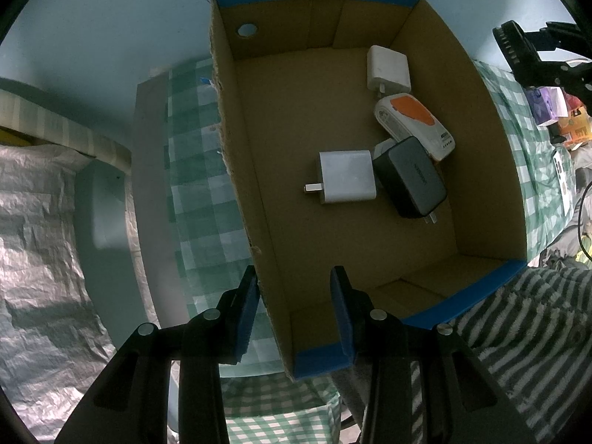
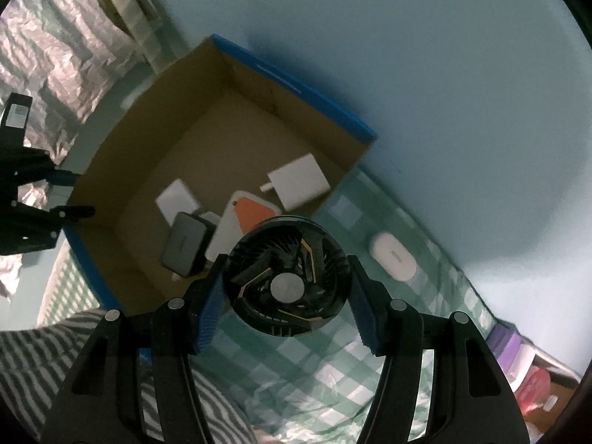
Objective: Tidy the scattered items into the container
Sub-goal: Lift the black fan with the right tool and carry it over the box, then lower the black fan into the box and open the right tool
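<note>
— What's my right gripper (image 2: 286,288) doing?

— It's clamped on the round black fan (image 2: 288,277), one blue pad on each side of the rim. I'm holding it above the checked cloth (image 2: 333,362), just at the near corner of the cardboard box (image 2: 122,140).

— And the left gripper (image 1: 294,310)?

— Fingers spread apart with nothing between them but the box's side wall; one finger hangs outside, the other inside.

— What's in the box?

— A white charger (image 1: 388,68), a white and orange gadget (image 1: 414,125), a silver plug (image 1: 346,175) and a dark grey adapter (image 1: 410,177) leaning on it.

— Anything left out?

— A small white case (image 2: 394,261) on the cloth, right of the fan. The picture's blurred, so I can't tell more.
</note>
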`<state>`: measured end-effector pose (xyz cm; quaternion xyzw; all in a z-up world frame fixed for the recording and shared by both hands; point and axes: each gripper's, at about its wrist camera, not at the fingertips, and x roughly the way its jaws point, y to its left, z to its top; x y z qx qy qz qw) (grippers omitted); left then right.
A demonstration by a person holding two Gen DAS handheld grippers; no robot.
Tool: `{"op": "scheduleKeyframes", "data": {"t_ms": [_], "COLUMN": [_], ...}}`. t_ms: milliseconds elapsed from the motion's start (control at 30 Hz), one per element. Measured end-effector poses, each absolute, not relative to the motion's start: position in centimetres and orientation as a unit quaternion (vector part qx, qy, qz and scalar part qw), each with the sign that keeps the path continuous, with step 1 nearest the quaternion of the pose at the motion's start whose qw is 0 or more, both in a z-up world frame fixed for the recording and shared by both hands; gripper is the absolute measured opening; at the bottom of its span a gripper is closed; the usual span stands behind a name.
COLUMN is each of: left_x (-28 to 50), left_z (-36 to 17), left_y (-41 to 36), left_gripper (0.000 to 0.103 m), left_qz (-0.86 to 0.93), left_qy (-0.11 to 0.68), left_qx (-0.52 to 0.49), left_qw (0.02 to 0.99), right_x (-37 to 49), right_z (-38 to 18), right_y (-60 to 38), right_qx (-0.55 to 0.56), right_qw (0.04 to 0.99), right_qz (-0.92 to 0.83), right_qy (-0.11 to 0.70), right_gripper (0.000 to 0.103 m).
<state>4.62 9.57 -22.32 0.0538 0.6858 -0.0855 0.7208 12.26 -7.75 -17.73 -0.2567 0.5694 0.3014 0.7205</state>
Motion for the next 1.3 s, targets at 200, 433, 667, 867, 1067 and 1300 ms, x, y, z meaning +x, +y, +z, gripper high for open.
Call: {"op": "scheduleKeyframes", "data": {"t_ms": [200,433,667,867,1067,1300], "left_x": [4.7,4.7,4.6,4.6,4.6,4.6], "left_z": [-22.3,-22.2,-22.1,-22.1,-22.1,-22.1], "left_y": [9.6,9.5,9.6,9.5,9.5,9.4], "left_gripper": [0.038,0.038,0.038,0.038,0.038,0.038], "left_qz": [-0.085,-0.085,-0.084,-0.084,-0.084,-0.084], "left_qy": [0.686,0.686,0.685,0.686,0.686,0.686], "left_qx": [0.054,0.053,0.051,0.052,0.052,0.052], "left_qw": [0.721,0.721,0.722,0.721,0.721,0.721], "right_x": [11.3,9.4,7.3,6.6,6.9,6.9], "right_z": [-18.0,-20.1,-22.8,-24.6,-25.2,-24.7], "right_y": [-5.6,-3.4,-2.8,-2.7,-3.2,-3.8], "right_qx": [-0.272,-0.293,-0.308,-0.318,-0.315,-0.308], "right_qw": [0.711,0.688,0.661,0.649,0.652,0.654], "right_qz": [0.32,0.341,0.36,0.363,0.357,0.362], "right_qy": [0.564,0.57,0.581,0.588,0.59,0.589], "right_gripper": [0.062,0.062,0.062,0.062,0.062,0.062]}}
